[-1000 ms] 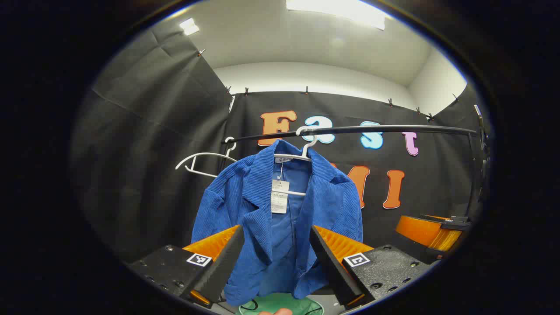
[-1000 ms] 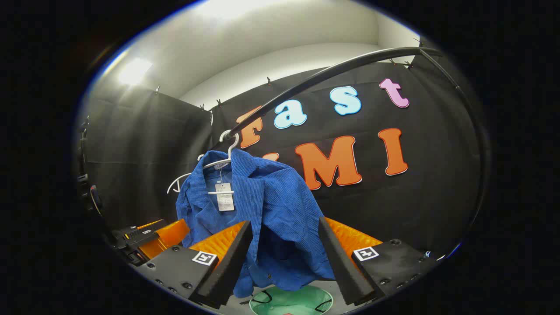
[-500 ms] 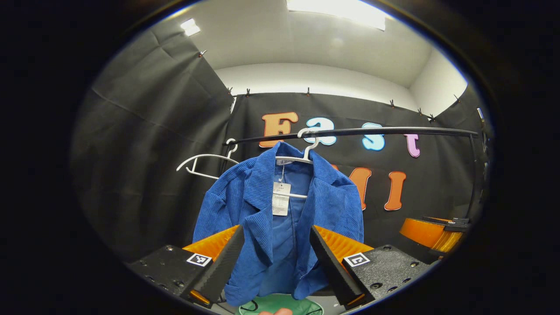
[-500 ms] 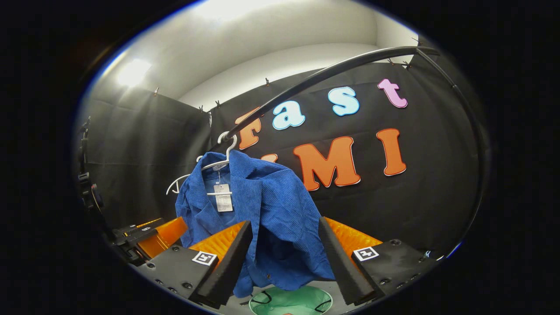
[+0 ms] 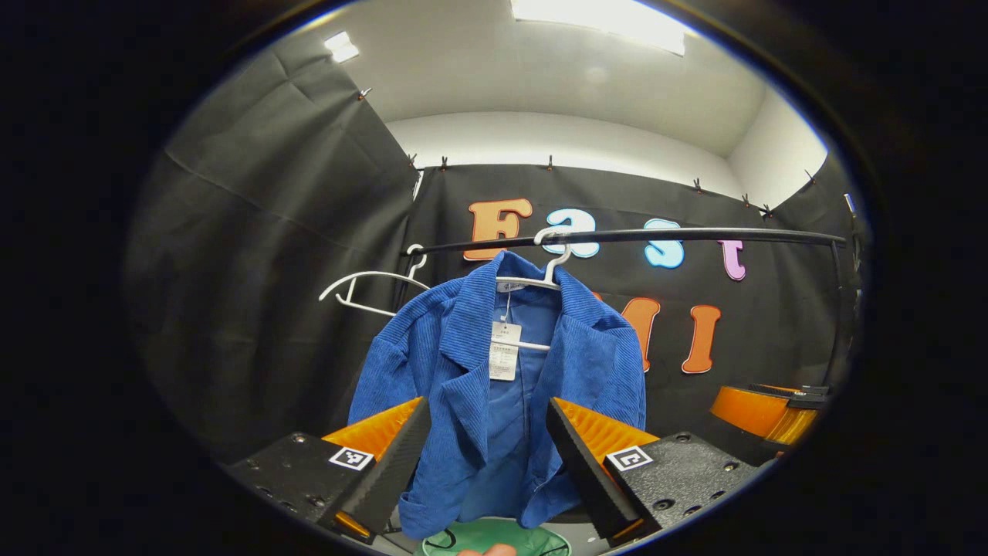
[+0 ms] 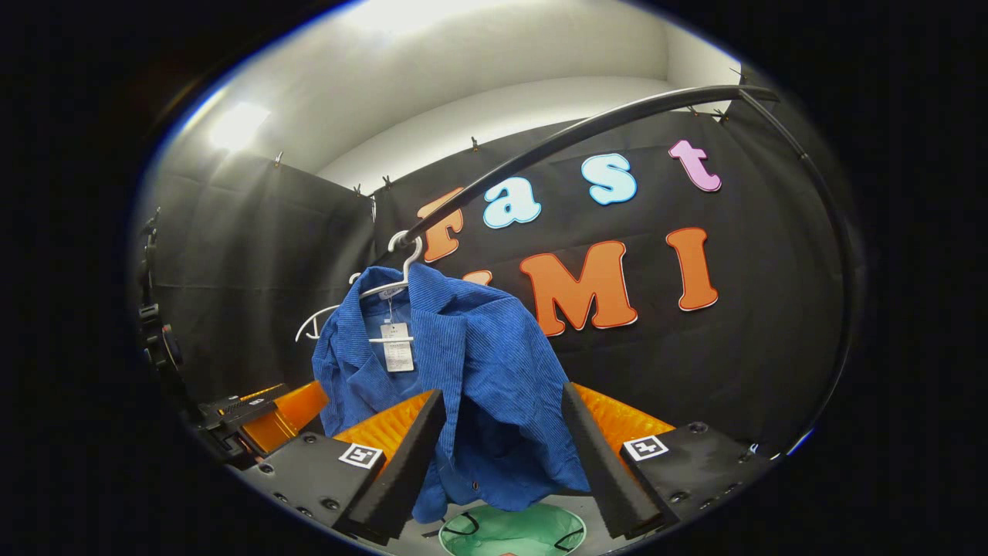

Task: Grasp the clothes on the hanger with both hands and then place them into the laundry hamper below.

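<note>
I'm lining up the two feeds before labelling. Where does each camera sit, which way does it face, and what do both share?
Left gripper view: rides the left gripper, faces the blue jacket front-on; own open fingers and a fingertip show.
Right gripper view: rides the right gripper, faces the jacket's side obliquely; own open fingers show.
Shared: jacket on its white hanger, black rail, green hamper, and each other's gripper at the edge.

Jacket (image 5: pixel 494 401) on hanger (image 5: pixel 540 278), hamper (image 6: pixel 513 533) below.
</note>
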`<state>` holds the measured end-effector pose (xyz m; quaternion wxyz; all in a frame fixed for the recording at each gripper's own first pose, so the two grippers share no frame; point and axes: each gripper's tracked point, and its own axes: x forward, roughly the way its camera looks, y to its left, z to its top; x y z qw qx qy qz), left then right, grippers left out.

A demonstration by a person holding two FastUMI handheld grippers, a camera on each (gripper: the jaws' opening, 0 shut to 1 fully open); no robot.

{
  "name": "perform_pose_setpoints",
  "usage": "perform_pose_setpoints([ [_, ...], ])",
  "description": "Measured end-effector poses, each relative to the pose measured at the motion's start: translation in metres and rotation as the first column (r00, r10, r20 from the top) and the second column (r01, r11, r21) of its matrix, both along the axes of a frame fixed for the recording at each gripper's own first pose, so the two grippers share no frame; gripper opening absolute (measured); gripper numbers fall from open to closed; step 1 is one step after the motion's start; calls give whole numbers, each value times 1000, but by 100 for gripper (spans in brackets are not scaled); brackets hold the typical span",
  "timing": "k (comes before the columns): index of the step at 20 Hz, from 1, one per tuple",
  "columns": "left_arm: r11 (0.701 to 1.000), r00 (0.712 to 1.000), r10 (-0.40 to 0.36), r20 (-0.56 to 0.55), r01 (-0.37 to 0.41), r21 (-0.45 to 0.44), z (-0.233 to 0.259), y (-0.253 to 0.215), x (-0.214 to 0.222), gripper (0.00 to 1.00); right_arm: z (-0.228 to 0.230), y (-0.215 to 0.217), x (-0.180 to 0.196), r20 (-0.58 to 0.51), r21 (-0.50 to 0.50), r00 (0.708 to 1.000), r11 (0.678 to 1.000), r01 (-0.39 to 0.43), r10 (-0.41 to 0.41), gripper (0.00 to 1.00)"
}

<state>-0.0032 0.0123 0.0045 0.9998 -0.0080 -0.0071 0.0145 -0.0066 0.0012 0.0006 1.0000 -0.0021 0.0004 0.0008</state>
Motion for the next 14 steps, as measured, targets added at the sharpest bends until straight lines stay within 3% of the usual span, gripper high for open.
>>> perform_pose_setpoints([
  [1,1000,1000,3,0,-3,0,0,2,0,95,1,0,0,2,-2,1000,1000,0,0,89],
  [2,1000,1000,5,0,-5,1,0,3,0,91,0,1,-1,3,-4,1000,1000,0,0,89],
  [3,1000,1000,7,0,-7,2,1,4,0,94,0,1,0,3,-5,1000,1000,0,0,89],
  [4,1000,1000,10,1,-10,3,1,5,0,91,0,2,0,2,-4,1000,1000,-1,1,89],
  [14,1000,999,29,21,-29,8,6,12,-2,91,4,4,-2,15,-16,1000,1000,-1,1,89],
])
